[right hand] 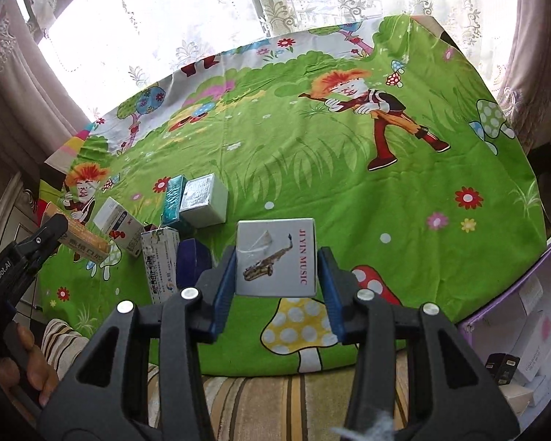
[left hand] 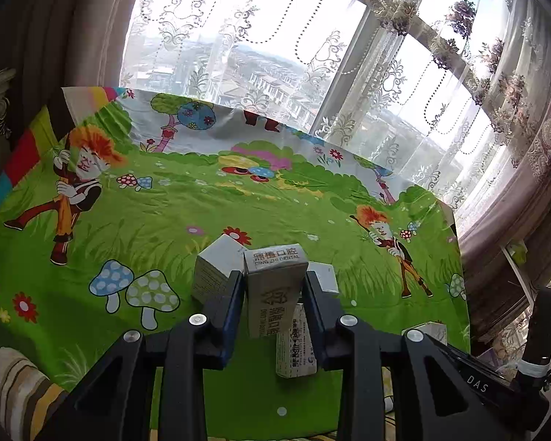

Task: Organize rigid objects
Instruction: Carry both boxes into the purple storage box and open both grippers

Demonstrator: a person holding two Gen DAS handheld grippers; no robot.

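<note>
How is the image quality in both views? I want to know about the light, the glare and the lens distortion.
Left wrist view: the window is bright but the buildings outside stay visible; the box in the left hand-held gripper is backlit, yet its print reads. Right wrist view: the window is blown out white; the saxophone box is sharp. Both views: fisheye bending and dark corners.
</note>
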